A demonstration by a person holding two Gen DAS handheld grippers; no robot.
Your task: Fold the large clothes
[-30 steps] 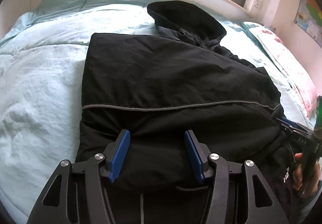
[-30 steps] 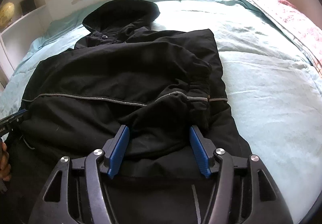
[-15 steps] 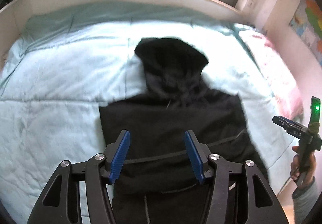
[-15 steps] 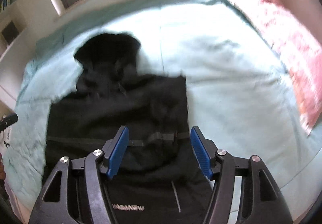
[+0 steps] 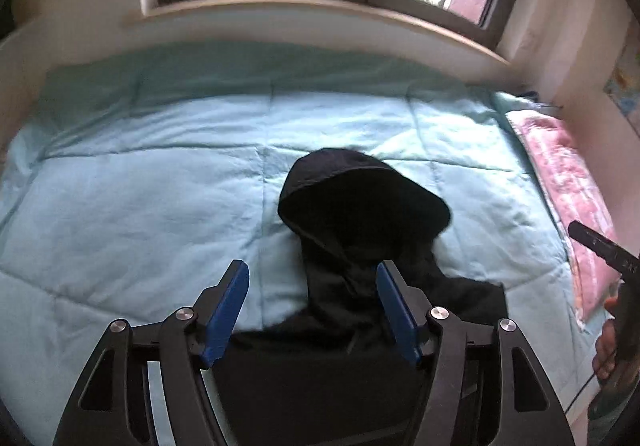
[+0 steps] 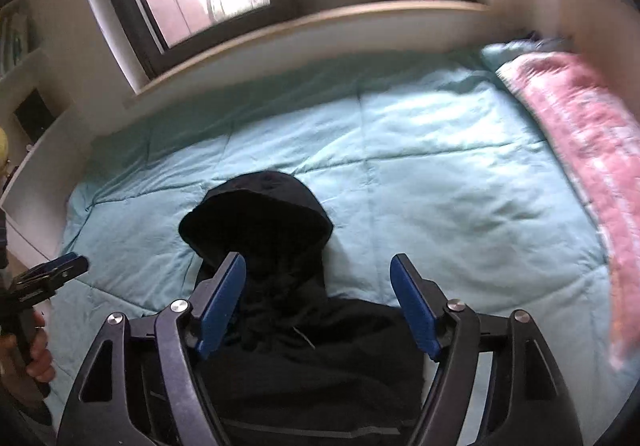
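Observation:
A black hooded jacket [image 5: 360, 286] lies on the light blue quilt, hood [image 5: 360, 193] pointing toward the window. It also shows in the right wrist view [image 6: 288, 326], with its hood [image 6: 256, 213] flat on the bed. My left gripper [image 5: 312, 286] is open and empty, held high above the jacket's collar. My right gripper [image 6: 318, 286] is open and empty, also raised above the jacket. The right gripper's tip [image 5: 600, 246] shows at the right edge of the left wrist view; the left gripper's tip [image 6: 52, 274] shows at the left edge of the right wrist view.
The light blue quilt [image 5: 140, 205] covers the bed. A pink patterned pillow [image 5: 568, 181] lies along the right side, also in the right wrist view [image 6: 592, 149]. A wooden windowsill [image 5: 320, 9] and window run along the far side. White shelves [image 6: 24, 93] stand at left.
Both grippers have lifted up and back from the jacket's body, staying open. The views now tilt toward the hood and window, and the jacket looks smaller and farther below.

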